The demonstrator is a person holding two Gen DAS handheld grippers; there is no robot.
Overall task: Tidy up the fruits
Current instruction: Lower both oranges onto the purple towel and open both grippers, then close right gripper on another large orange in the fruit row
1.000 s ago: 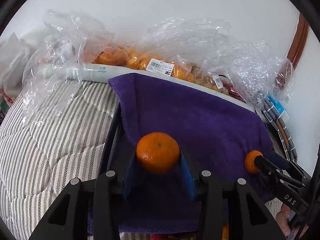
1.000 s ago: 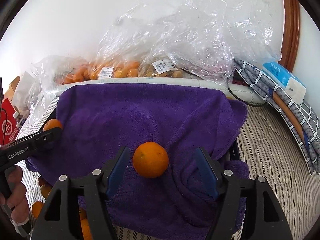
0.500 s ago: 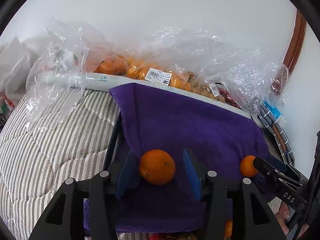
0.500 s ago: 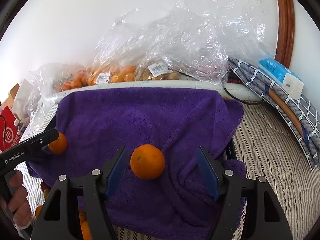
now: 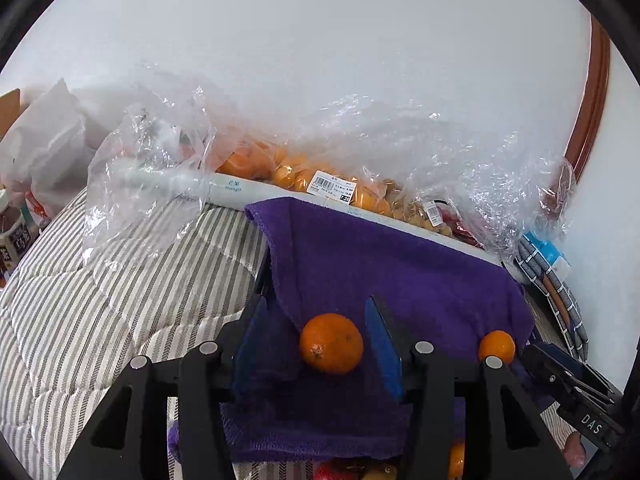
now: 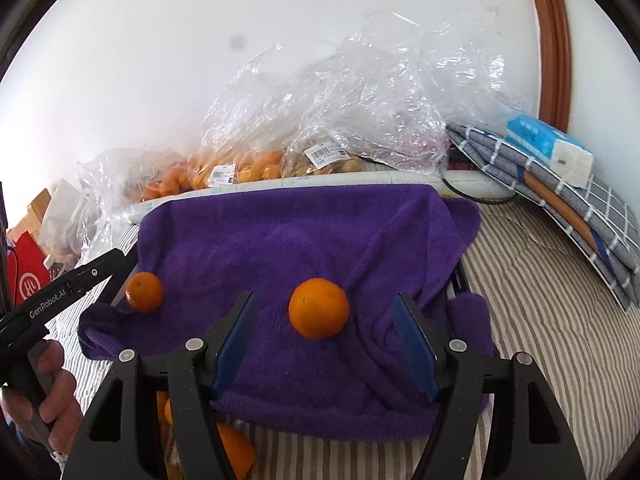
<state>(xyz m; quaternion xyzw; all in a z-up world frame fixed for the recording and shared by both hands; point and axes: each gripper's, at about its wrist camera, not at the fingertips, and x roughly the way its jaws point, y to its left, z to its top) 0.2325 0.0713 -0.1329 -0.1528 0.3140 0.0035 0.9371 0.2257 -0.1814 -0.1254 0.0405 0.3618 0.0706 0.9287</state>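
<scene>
A purple towel [image 5: 400,276] is draped over a dark crate on the striped bedding. Two oranges rest on it. The left orange [image 5: 331,343] lies between the blue pads of my left gripper [image 5: 316,304], which is open, with gaps on both sides. The right orange [image 6: 319,308] sits on the towel [image 6: 300,240] between the wide-apart pads of my right gripper [image 6: 324,297], also open and not touching it. The right wrist view shows the left orange [image 6: 144,291] beside a finger [image 6: 92,274] of my left gripper, with a hand on the handle.
Clear plastic bags of oranges [image 6: 236,168] and other fruit line the wall behind a white box rim [image 5: 240,190]. A folded checked cloth [image 6: 560,200] and a tissue pack [image 6: 548,152] lie right. More fruit [image 6: 232,452] shows under the towel's front edge. Striped bedding [image 5: 100,300] surrounds it.
My left gripper let go of its orange, which now rests on the towel. Both grippers drew back and up a little from the two oranges. The right gripper stayed open.
</scene>
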